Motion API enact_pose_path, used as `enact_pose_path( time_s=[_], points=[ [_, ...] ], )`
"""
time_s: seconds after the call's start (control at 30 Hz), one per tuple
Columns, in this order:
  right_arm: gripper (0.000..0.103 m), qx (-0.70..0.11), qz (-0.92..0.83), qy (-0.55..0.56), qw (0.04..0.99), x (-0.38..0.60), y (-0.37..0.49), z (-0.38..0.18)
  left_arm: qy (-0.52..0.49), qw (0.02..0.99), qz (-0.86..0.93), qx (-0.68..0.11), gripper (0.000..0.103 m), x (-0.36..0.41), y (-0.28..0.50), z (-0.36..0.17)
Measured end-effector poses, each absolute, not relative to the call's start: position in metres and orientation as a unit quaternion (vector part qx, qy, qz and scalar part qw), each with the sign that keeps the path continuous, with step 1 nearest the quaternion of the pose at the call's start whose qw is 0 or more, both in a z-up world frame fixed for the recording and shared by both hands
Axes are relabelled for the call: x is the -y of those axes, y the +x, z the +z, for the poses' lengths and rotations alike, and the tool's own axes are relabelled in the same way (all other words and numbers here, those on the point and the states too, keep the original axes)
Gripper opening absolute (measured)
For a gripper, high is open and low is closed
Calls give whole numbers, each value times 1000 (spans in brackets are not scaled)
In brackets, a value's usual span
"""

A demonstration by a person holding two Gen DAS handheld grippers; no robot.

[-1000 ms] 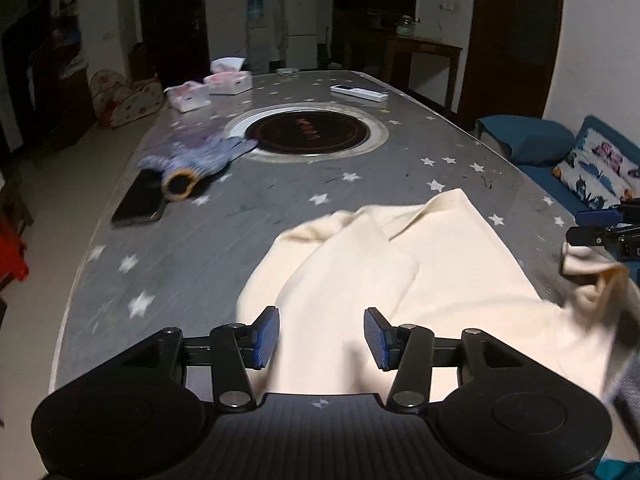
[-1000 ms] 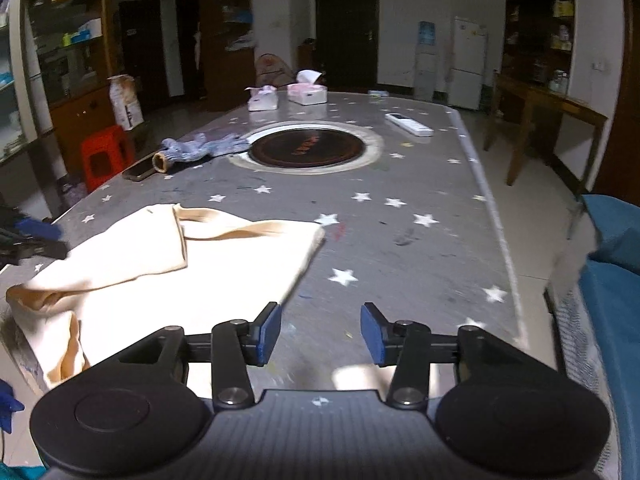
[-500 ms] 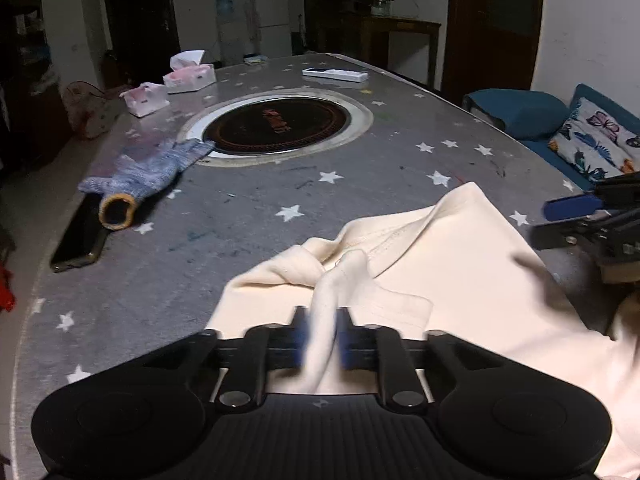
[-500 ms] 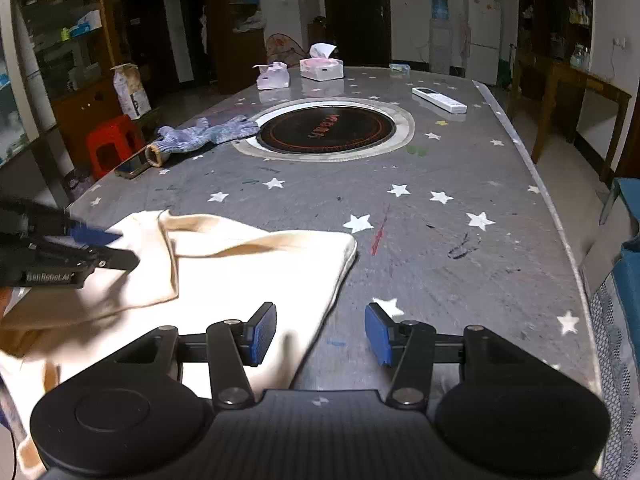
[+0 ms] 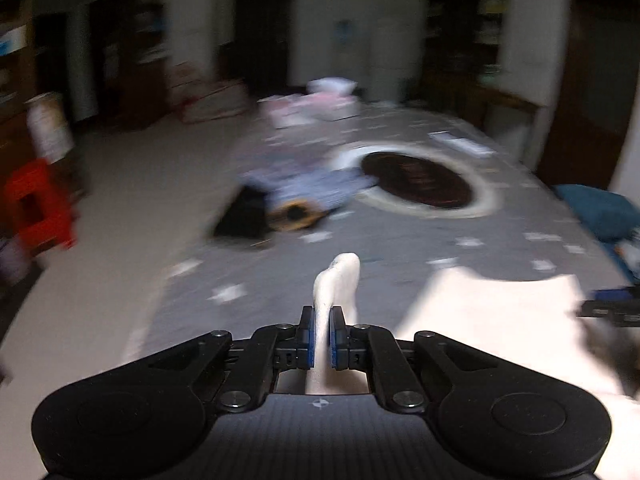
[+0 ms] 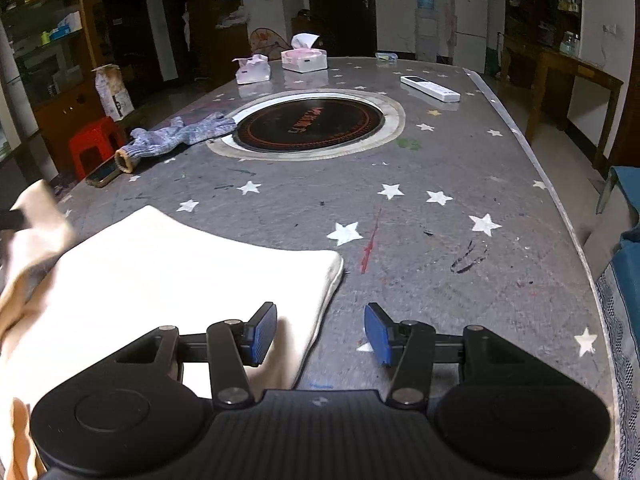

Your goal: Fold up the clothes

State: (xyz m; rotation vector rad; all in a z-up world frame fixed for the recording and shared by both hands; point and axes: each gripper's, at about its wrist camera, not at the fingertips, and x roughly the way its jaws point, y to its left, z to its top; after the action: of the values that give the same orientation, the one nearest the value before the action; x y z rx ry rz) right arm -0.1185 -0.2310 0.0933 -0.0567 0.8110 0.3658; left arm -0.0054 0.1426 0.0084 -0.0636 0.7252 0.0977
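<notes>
Left gripper [image 5: 322, 338] pinches soft cream cloth [image 5: 336, 280] into a ridge.

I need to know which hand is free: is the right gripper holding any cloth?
No, the right gripper stands open, its blue pads apart above the cream garment and table.

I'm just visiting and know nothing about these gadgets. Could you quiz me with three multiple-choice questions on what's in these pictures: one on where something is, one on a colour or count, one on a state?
1. Where does the knitted glove lie?
A. Left of the round black inset
B. On the remote control
C. On the cream garment

2. How many tissue boxes stand at the table's far end?
A. One
B. Two
C. Four

3. What is the left gripper doing?
A. Open
B. Shut on the cream garment
C. Holding the glove

Answers: 1 A, glove beside the inset's left rim; 2 B, two pink-and-white boxes; 3 B, cloth pinched between its fingers.
</notes>
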Motion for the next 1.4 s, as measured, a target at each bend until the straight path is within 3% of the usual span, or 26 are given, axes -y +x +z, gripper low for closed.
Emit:
enact_pose_path(
  time_s=[0.17, 0.23, 0.3, 0.6, 0.87, 1.03, 1.3, 1.4],
  points=[
    [49, -397, 176, -27, 900, 229, -114, 89, -25, 908, 145, -392, 15, -173, -6, -4],
    [49, -398, 177, -25, 900, 229, -112, 88, -25, 910, 136, -392, 31, -168, -5, -4],
    [48, -400, 178, -24, 899, 228, -110, 87, -25, 911, 128, -391, 36, -163, -4, -3],
    [48, -399, 179, -24, 899, 222, -105, 87, 16, 925, -55, -376, 36, -87, 22, -6],
    [47, -397, 182, -27, 899, 219, -105, 86, 20, 917, -78, -391, 34, -64, 55, -30],
    [47, -396, 180, -29, 900, 218, -104, 86, 6, 917, -93, -387, 7, -64, 55, -31],
    [44, -396, 181, -29, 900, 219, -104, 87, 30, 925, -174, -336, 5, -41, 18, -12],
    [44, -396, 176, -26, 901, 221, -104, 87, 70, 912, -238, -326, 10, -24, -4, -13]
  ],
)
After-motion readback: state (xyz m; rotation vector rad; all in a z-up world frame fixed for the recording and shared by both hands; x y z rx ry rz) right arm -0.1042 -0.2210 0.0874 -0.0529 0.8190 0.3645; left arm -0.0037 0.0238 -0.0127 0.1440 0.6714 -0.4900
